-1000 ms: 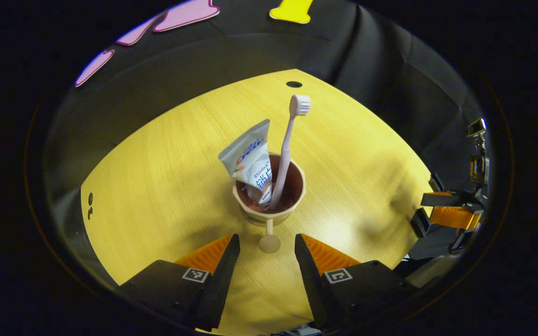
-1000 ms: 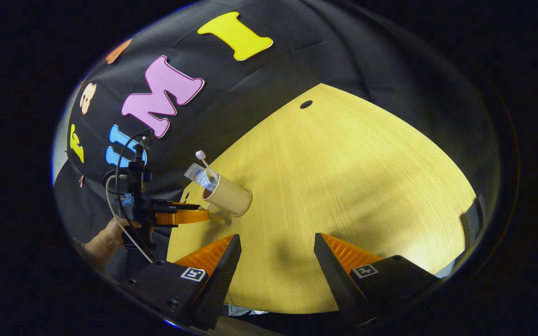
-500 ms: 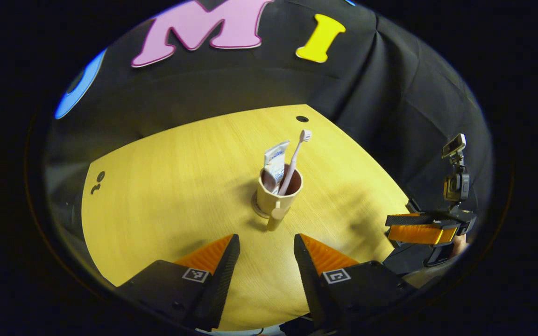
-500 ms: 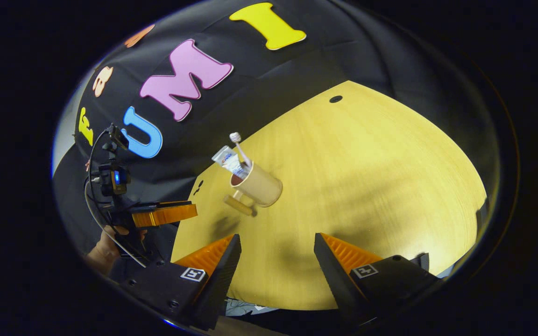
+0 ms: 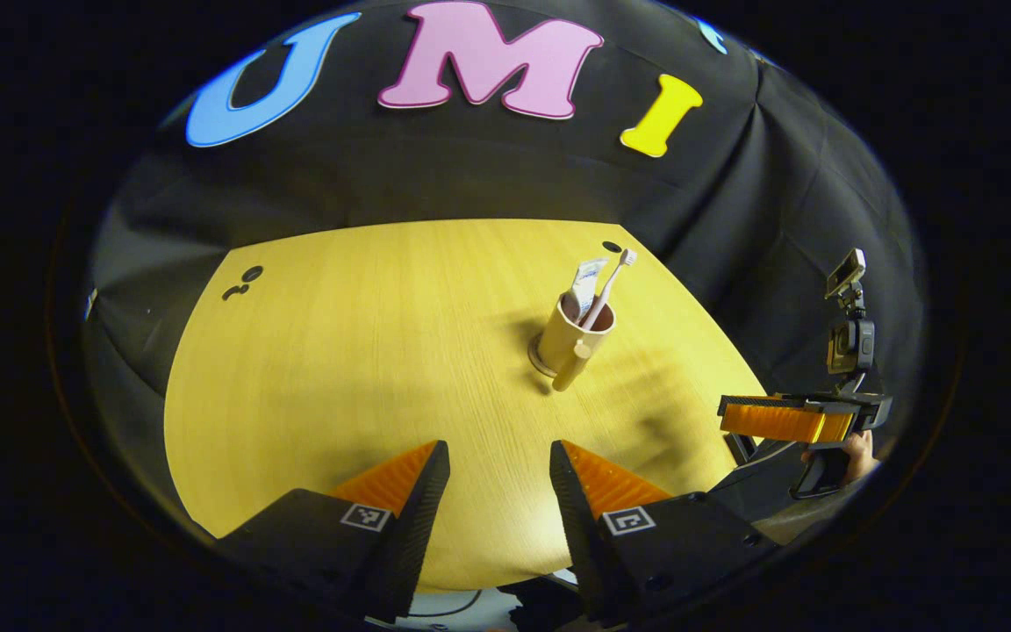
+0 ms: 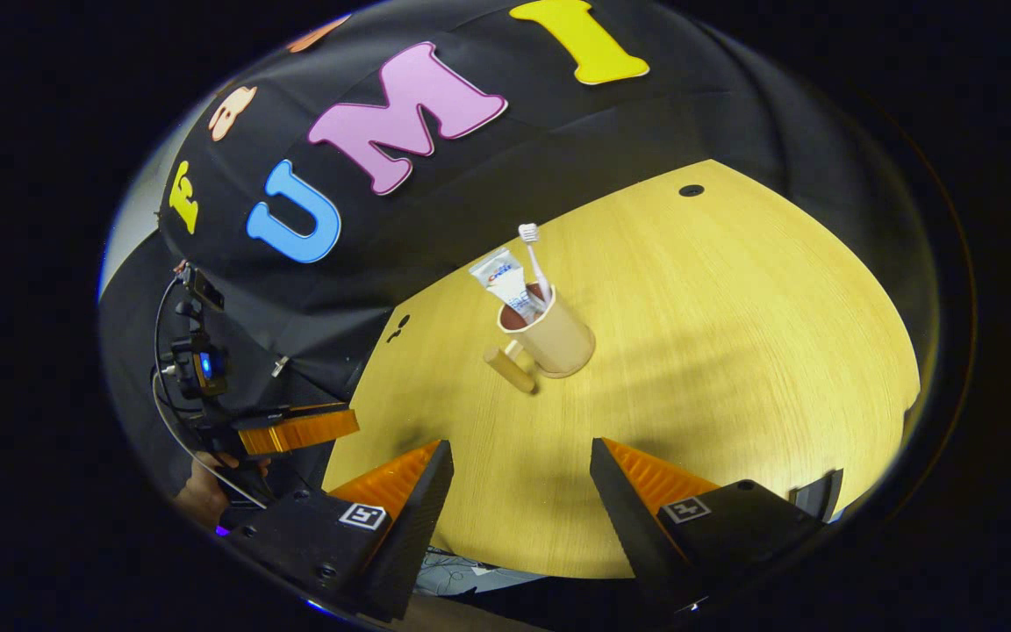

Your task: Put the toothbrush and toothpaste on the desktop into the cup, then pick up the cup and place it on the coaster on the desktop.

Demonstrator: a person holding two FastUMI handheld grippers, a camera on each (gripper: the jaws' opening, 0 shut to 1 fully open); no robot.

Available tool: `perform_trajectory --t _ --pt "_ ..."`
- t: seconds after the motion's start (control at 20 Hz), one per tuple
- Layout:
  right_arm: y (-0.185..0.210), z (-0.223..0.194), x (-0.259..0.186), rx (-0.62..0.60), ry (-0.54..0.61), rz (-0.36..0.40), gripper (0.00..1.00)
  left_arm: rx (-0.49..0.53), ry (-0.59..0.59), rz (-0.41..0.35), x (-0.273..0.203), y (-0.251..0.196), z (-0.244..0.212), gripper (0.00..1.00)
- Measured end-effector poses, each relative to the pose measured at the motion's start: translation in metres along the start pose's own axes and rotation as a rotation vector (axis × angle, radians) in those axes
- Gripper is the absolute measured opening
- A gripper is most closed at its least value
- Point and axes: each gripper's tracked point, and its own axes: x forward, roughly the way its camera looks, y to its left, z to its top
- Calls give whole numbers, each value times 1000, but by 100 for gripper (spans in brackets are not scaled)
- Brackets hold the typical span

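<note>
A beige cup with a peg-like handle stands upright on a round coaster on the wooden table. A pink toothbrush and a white toothpaste tube stick up out of it. My left gripper is open and empty, well back from the cup. In the right gripper view the cup holds the toothbrush and toothpaste. My right gripper is open with nothing between its fingers, far from the cup.
The right gripper hangs off the table's right edge in the left gripper view. The left gripper, held by a hand, sits beyond the table's left edge. A cable hole lies behind the cup.
Both grippers have drawn back and away from the cup, which now looks smaller and farther off. The left gripper was close to the cup's handle a second ago. The cup has stayed put.
</note>
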Motion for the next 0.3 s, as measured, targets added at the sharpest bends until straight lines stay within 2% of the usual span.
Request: perform_trajectory --t 0.3 --pt "20 -4 2 -40 11 3 96 -49 -27 6 -18 7 -24 72"
